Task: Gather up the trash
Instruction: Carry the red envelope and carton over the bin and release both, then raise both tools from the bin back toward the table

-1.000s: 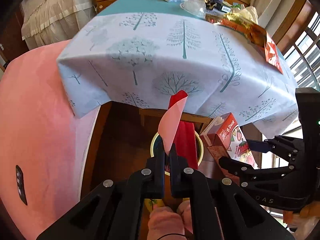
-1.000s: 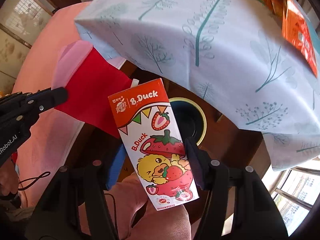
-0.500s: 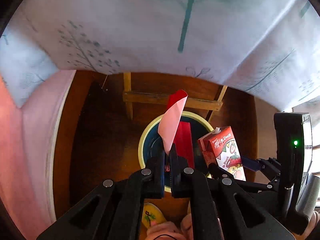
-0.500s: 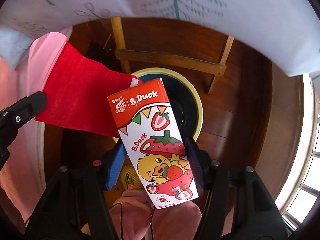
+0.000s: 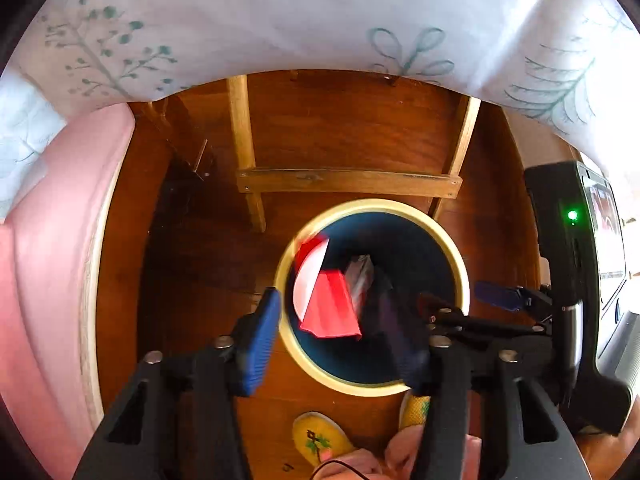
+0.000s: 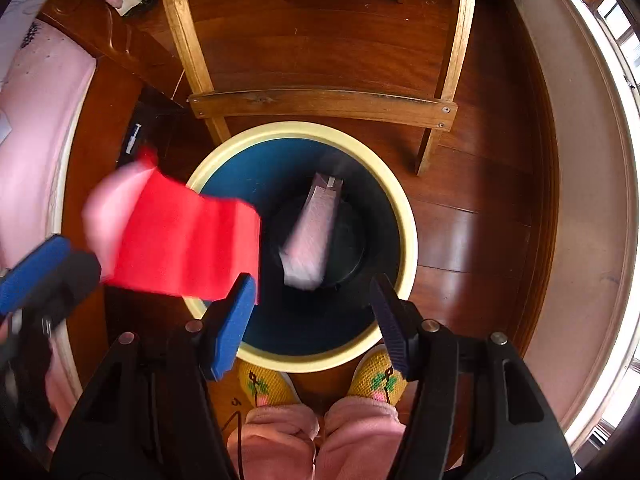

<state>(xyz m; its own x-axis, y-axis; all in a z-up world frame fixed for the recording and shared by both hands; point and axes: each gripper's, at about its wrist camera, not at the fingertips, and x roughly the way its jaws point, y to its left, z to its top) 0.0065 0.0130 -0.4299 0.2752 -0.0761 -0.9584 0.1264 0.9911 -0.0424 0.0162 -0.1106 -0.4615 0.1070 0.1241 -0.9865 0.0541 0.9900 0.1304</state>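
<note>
A round bin [image 6: 405,216] with a cream rim [image 5: 460,264] and dark blue inside stands on the wooden floor below both grippers. My left gripper [image 5: 332,344] hangs over it and its jaws are opening, with nothing between the pads. The red and pink paper [image 5: 328,300] is loose and blurred, dropping at the bin's left rim [image 6: 184,236]. My right gripper [image 6: 312,324] is open over the bin. The drink carton [image 6: 312,232] is free of it and lies blurred down inside the bin [image 5: 360,280]. Each gripper shows at the edge of the other's view.
A wooden chair frame [image 6: 320,102] with crossbar and legs stands just behind the bin. The tree-print tablecloth [image 5: 320,20] hangs above. A pink cushion [image 5: 52,240] lies left. The person's yellow slippers [image 6: 266,386] and pink trouser legs are right below the bin.
Both grippers have come down from table height to just above the bin. The left jaws have parted and let go of the red paper. The carton has left the right jaws and fallen in.
</note>
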